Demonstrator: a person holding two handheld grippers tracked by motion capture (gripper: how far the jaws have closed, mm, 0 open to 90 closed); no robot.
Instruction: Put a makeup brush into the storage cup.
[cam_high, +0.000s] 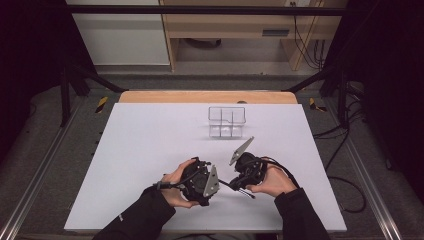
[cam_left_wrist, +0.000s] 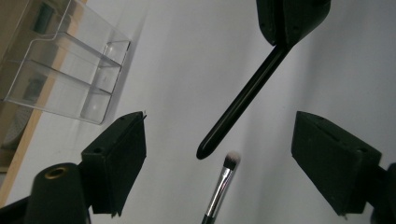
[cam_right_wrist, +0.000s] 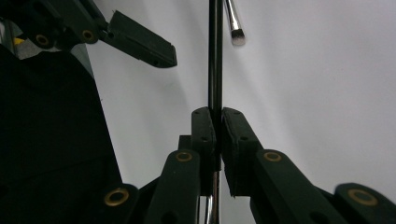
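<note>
The right hand-held gripper (cam_right_wrist: 218, 122) has its jaws clamped tight on the black handle of a makeup brush (cam_left_wrist: 243, 100). The handle runs straight out ahead of the jaws, its rounded end free in the air. A second makeup brush (cam_left_wrist: 221, 184), with a silver ferrule and a pale tip, lies on the white surface (cam_high: 150, 150) just beyond that end.

The left hand-held gripper (cam_left_wrist: 219, 158) stands wide, nothing pressed between its jaws; the free end of the held handle hangs in the gap ahead of them, and the second brush lies below it. A clear plastic organizer (cam_high: 227, 121) stands on the surface well ahead of both hand-held grippers.
</note>
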